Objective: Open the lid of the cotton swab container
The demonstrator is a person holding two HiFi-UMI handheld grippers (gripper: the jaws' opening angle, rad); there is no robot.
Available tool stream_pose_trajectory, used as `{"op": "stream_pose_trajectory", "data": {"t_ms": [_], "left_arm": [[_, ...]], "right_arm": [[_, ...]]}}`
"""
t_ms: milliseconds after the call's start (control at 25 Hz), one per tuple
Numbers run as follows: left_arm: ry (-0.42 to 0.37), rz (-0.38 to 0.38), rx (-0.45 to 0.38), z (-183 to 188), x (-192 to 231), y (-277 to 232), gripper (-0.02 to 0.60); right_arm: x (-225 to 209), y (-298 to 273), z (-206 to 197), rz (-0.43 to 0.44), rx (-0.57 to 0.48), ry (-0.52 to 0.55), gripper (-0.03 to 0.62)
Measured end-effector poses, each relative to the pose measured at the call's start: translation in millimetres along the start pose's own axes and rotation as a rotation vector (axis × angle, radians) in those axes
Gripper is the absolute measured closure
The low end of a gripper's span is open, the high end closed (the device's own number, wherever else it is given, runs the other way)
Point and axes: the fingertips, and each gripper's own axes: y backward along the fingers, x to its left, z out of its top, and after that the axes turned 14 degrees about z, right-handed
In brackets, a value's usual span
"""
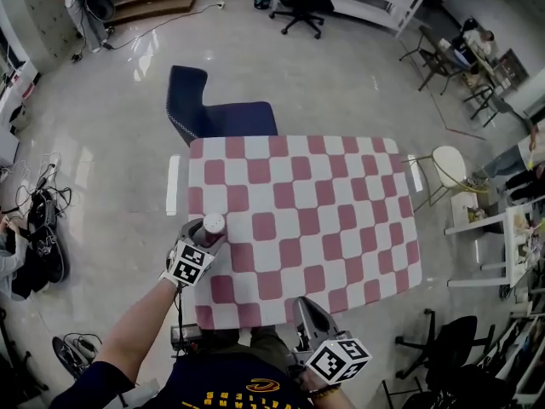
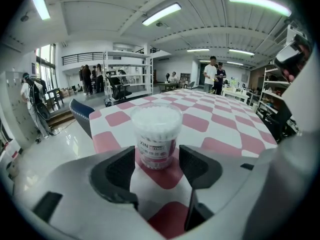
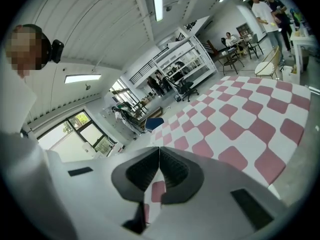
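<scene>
The cotton swab container (image 1: 214,223) is a small clear tub with a white lid and a red label, upright near the left edge of the pink-and-white checked table (image 1: 332,203). In the left gripper view the container (image 2: 156,134) stands just ahead of my left gripper (image 2: 156,166), whose jaws are apart, and the dark pads (image 2: 119,171) do not touch it. From the head view my left gripper (image 1: 207,235) sits right at the tub. My right gripper (image 1: 305,307) hovers over the table's near edge, jaws pressed together on nothing (image 3: 159,156).
A dark blue chair (image 1: 209,109) stands at the table's far side. A pale round-seated chair (image 1: 450,167) is off the right edge. Cables and bags lie on the floor at the left (image 1: 43,228). Shelves and people are far across the room.
</scene>
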Motion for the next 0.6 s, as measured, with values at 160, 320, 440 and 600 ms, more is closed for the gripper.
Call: {"op": "stream_pose_trajectory", "data": {"t_ms": [160, 320, 440, 600], "left_arm": [[0.004, -0.005, -0.006, 4, -1, -7, 0.325], [-0.002, -0.014, -0.009, 1, -1, -7, 0.334], [-0.002, -0.003, -0.029, 6, 3, 1, 0.339], [0.028, -0.009, -0.063, 20, 4, 19, 0.339]], "right_arm": [[-4, 6, -2, -0.023, -0.011, -0.013, 0.583], [-9, 8, -7, -0.035, -0.002, -0.025, 0.583], [-8, 5, -7, -0.024, 0.009, -0.017, 0.583], [-4, -6, -2, 0.009, 0.034, 0.009, 0.583]]}}
